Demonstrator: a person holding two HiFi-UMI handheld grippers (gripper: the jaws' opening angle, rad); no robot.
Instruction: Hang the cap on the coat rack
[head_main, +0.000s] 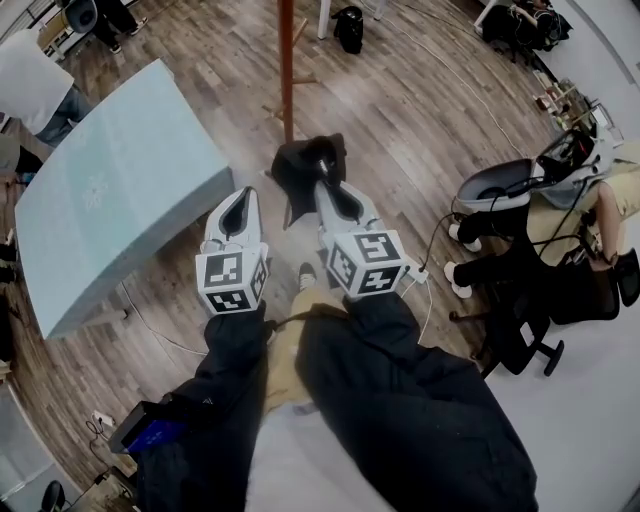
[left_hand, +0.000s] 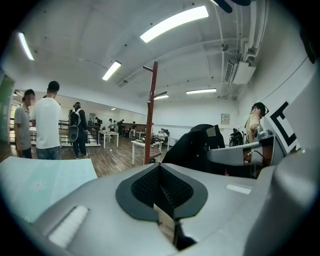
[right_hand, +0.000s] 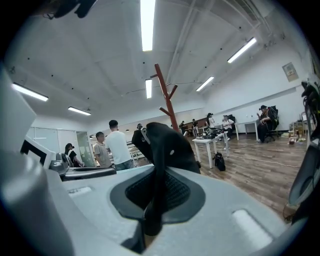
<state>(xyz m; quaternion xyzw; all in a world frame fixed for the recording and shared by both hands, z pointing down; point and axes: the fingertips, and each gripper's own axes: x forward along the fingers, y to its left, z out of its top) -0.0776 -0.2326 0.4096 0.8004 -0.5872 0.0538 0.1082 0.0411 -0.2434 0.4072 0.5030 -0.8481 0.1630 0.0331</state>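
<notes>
Nearest the camera in the head view, two dark sleeves (head_main: 400, 400) are seen reaching forward, each ending in a marker cube (head_main: 232, 281) on a gripper. The left gripper (head_main: 243, 200) is held over the wooden floor (head_main: 420, 110), just off the near right corner of a pale blue table (head_main: 110, 190). In its own view the left gripper (left_hand: 160, 172) is shown with the jaws brought together and nothing caught between them.

The right gripper (head_main: 328, 190) is held just beside the left one and slightly further forward. Its jaws are clamped on a fold of the black cap (head_main: 310, 165). In the right gripper view the dark fabric is seen pinched between the pads of the right gripper (right_hand: 159, 185), and the rest of the cap (right_hand: 167, 145) stands up and forward beyond the tips. From the left gripper view the cap (left_hand: 197, 145) is seen to the right, held in the air.

Just past the cap, the reddish-brown pole of the coat rack (head_main: 287, 60) is seen standing on the floor. Its angled pegs are shown rising above the cap in the right gripper view (right_hand: 167, 97) and in the left gripper view (left_hand: 150, 115). The cap is not hung on any peg.

Further off, an office chair (head_main: 525, 320) is seen at the right, and standing people (right_hand: 117, 145) and white desks (right_hand: 210, 142) are visible deeper in the room.
</notes>
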